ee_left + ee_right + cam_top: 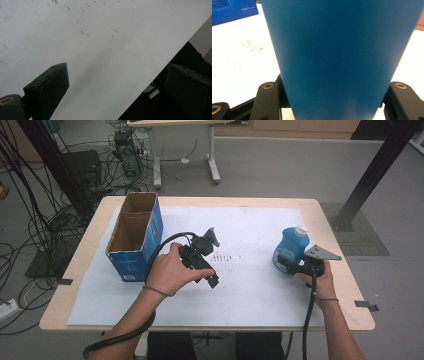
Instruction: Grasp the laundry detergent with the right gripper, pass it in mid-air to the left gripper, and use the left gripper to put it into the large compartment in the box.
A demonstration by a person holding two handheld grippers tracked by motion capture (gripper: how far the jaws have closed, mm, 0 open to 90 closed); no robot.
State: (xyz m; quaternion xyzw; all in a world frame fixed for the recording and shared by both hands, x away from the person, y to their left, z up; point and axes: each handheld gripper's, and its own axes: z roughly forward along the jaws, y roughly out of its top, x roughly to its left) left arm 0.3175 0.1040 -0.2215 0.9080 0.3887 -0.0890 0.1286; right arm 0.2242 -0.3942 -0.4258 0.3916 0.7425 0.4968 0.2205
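A blue plastic bottle (pixel 290 249), smooth-sided with a white cap, is clamped near its base by the right gripper (pixel 287 265) at the right of the white-covered tabletop (pixel 260 295). It is judged grasped but not yet carried anywhere. The left gripper (pixel 212 257) is held released, jaws apart and empty, beside an open-topped blue cardboard box (pixel 135 237).
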